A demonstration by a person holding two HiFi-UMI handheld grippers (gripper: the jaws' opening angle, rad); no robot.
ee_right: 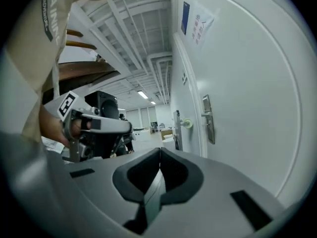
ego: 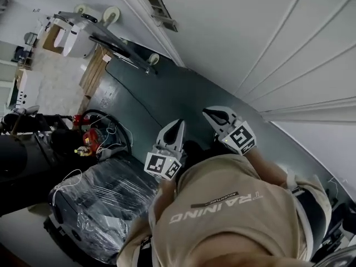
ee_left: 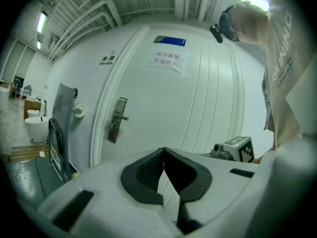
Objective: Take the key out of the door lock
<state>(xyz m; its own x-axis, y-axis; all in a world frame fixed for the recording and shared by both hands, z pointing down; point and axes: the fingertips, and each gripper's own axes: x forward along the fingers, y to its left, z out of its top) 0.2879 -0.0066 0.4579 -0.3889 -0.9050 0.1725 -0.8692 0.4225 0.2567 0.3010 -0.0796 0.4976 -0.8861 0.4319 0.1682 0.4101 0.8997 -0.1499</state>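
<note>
You face a white panelled door (ee_left: 198, 108) with both tools held out ahead of you over a dark green floor (ego: 167, 93). Your left gripper (ee_left: 164, 151) has its jaws together, tips touching, with nothing between them. Your right gripper (ee_right: 160, 151) looks the same, closed tip to tip and empty. The two ride side by side, near each other but not touching.

The door lock (ee_left: 117, 119) is a tall metal plate with a lever handle. In the left gripper view it sits close to the door's left edge, well apart from both grippers. The key is too small to make out from here.

A paper notice (ee_left: 168, 61) hangs high on the door, just below a blue sign (ee_left: 171, 40). Off to the left of the door stands a white toilet (ee_left: 36, 128). A bundle (ego: 103, 202) wrapped in clear plastic lies on the floor at your left.
</note>
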